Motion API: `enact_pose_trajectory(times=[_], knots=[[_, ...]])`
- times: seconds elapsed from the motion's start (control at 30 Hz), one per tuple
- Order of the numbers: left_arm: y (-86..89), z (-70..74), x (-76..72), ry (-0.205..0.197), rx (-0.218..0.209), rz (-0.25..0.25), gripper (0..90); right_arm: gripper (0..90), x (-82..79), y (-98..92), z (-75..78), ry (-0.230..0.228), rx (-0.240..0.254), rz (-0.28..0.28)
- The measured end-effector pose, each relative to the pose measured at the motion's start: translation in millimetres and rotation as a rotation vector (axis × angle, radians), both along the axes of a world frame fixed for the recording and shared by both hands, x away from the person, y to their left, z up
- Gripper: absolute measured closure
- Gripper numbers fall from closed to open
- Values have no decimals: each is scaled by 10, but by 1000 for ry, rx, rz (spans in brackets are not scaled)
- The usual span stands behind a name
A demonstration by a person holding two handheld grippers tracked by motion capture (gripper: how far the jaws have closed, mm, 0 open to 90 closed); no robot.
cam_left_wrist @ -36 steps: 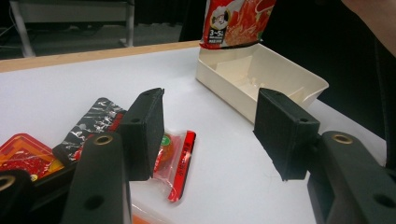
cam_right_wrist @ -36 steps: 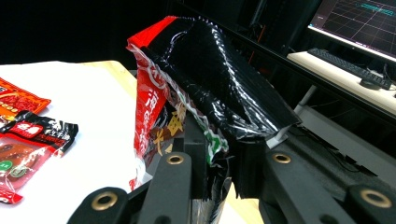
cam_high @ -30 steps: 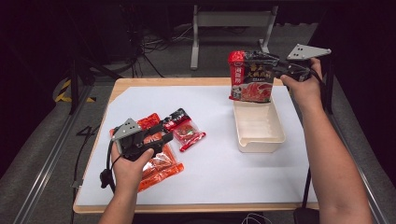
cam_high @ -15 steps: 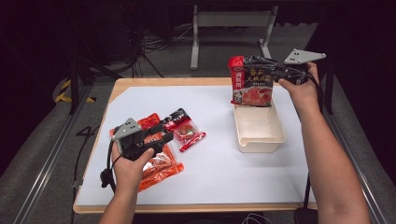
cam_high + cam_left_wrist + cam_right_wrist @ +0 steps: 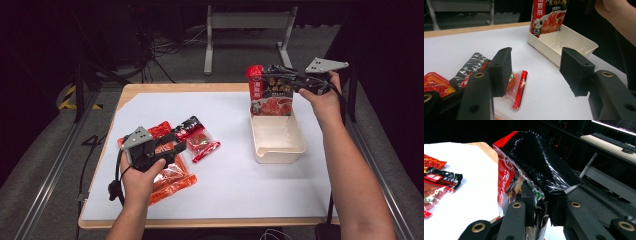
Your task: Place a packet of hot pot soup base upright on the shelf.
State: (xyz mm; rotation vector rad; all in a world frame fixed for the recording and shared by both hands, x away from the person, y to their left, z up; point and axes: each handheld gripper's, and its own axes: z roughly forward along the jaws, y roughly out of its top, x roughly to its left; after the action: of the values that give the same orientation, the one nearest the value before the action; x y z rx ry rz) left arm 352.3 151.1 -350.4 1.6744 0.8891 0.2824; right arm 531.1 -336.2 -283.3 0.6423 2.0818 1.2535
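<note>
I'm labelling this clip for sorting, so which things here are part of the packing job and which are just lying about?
Part of the job:
- big red sauce packet, held over the tray by the right gripper
- cream plastic tray
- small packets by the left gripper, whose fingers stand apart

Lying about:
- metal stand on the floor
- floor cables

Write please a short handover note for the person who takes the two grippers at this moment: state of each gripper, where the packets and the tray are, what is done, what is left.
Right gripper: shut on the big red-and-black sauce packet, held upright with its lower edge at the far end of the cream tray.
Left gripper: open, nothing between its fingers, above the pile of small packets at the left of the white mat.
Done: big packet brought to the tray.
Left: probably release it into the tray, then move the small packets, including the clear red-edged one.
</note>
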Motion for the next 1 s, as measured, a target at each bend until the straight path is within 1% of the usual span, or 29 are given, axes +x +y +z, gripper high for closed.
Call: enact_pose_trajectory(times=[0.17, 0.23, 0.27, 0.3, 0.33, 0.4, 0.47, 0.53, 0.6, 0.67, 0.7, 0.83, 0.9, 1.0], knots=[[-2, -4, 15, 0, -3, -4, 435, 768, -15, 10, -31, 18, -3, -4], [-6, -6, 23, -2, -3, -7, 435, 767, -15, 8, -76, 42, -32, -14], [-9, -7, 23, 1, -3, -9, 435, 767, -15, 8, -76, 42, -32, -14], [-11, -7, 25, 1, -4, -11, 435, 766, -12, 2, -102, 52, -38, -16], [-15, -8, 27, 5, -6, -10, 433, 764, -10, -12, -155, 66, -35, -23], [-16, -10, 30, 6, -6, -10, 432, 763, -12, -21, -178, 69, -30, -25], [-24, -14, 42, 4, -3, -13, 432, 762, -17, -54, -227, 81, -27, -37], [-37, -16, 47, 7, -4, -17, 431, 757, -27, -71, -238, 93, -20, -44], [-50, -21, 53, 11, -3, -22, 427, 748, -39, -84, -245, 120, -5, -59], [-55, -24, 59, 8, 0, -23, 424, 749, -49, -87, -253, 135, -13, -81], [-62, -26, 63, 6, 0, -25, 424, 749, -49, -87, -253, 135, -13, -81], [-87, -25, 66, 10, -1, -31, 421, 762, -70, -92, -272, 145, -50, -105], [-93, -25, 73, 9, 0, -34, 420, 768, -79, -111, -298, 151, -47, -112], [-108, -26, 84, 14, -2, -39, 420, 768, -86, -137, -325, 156, -27, -112]])
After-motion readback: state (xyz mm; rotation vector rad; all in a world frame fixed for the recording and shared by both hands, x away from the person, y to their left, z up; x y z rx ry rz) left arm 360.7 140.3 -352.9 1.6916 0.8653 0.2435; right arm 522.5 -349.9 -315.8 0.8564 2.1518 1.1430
